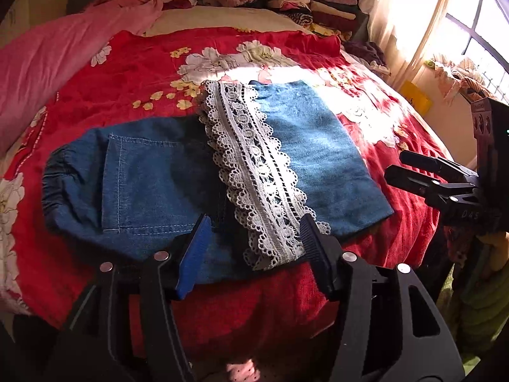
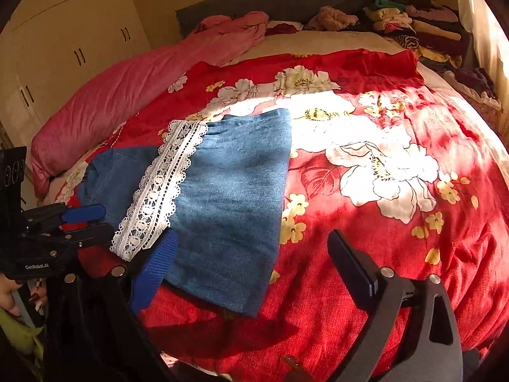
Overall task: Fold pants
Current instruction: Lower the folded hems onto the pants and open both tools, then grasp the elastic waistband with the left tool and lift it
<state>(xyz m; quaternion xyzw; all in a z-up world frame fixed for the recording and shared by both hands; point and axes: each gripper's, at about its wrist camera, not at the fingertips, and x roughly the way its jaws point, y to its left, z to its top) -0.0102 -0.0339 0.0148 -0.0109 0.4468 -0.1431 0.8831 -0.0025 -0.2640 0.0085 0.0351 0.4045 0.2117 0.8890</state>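
Denim pants (image 1: pixel 178 175) lie folded on the red floral bedspread (image 2: pixel 381 222), lace hem (image 1: pixel 254 172) laid over the seat. Left gripper (image 1: pixel 254 235) half-open above the near edge, holding nothing; right gripper (image 2: pixel 254 261) wide, empty.

- Pants (image 1: pixel 152 175) (image 2: pixel 229 197): blue denim, folded over on themselves, lying flat on the red floral bedspread (image 1: pixel 133 73) (image 2: pixel 366 248) in front of me.
- Waist end toward 9 o'clock in my left view: dark gathered elastic band (image 1: pixel 55 178), then a stitched back pocket (image 1: pixel 143 184).
- White lace trim (image 1: pixel 254 172) (image 2: pixel 159 191) crosses the middle, running roughly 11 to 5 o'clock, on top of the darker layer.
- Lighter, sunlit denim panel (image 1: pixel 318 159) beyond the lace at 3 o'clock; its edges look straight, corners flat.
- Near edge lies close to the bed's front.
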